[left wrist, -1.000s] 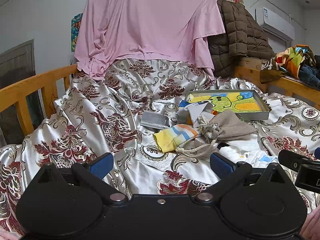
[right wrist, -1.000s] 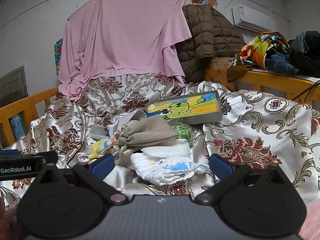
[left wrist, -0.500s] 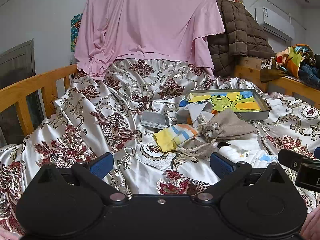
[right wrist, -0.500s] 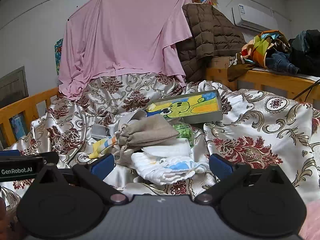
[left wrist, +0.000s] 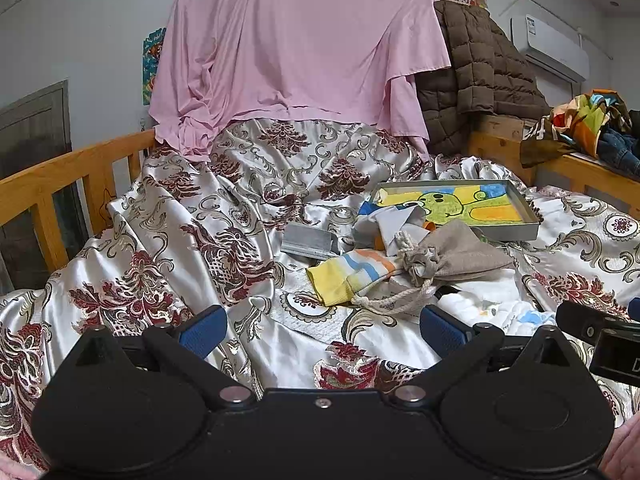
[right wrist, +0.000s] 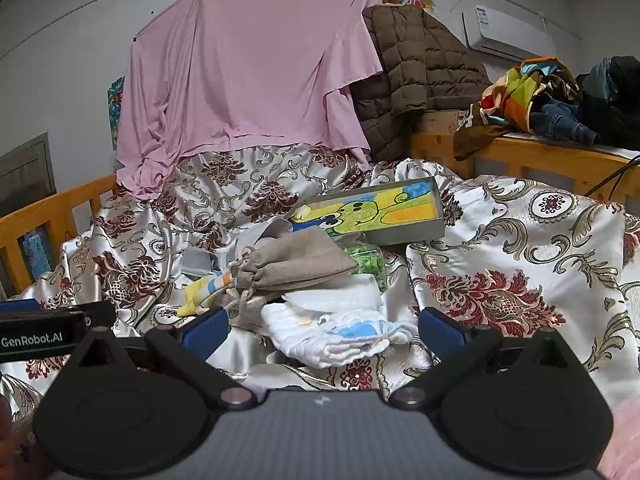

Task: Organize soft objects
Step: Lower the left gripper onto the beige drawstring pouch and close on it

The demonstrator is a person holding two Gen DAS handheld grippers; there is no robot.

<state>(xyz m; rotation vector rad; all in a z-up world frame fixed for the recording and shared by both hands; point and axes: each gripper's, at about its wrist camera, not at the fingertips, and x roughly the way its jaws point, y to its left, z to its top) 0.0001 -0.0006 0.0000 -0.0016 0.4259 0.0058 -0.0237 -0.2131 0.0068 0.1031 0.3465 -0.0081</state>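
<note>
- Left claw point(left wrist: 323, 330): fingers spread wide, nothing between them; it hangs over the bedspread point(left wrist: 200, 240).
- Right claw point(right wrist: 323, 332): fingers likewise apart and empty; its tip shows at 3 o'clock in the left wrist view.
- White cloth point(right wrist: 336, 330): crumpled, with a blue patch; in the right wrist view it lies between the right claw's fingers, just ahead of them, not gripped. From the left claw it lies at 2 o'clock.
- Pouch point(left wrist: 452, 256): grey drawstring bag at 1 o'clock from the left claw, resting on the pile; its cord trails toward the claw. From the right claw it lies at 12 o'clock, beyond the white cloth.
- Striped cloth point(left wrist: 348, 274): yellow, orange and blue, touching the pouch's neck, at 12 o'clock from the left claw.
- Tin point(left wrist: 516, 234): shallow tray with a cartoon drawing inside, beyond the pouch.
- Pink sheet point(left wrist: 296, 48): hung at the bed's head.
</note>
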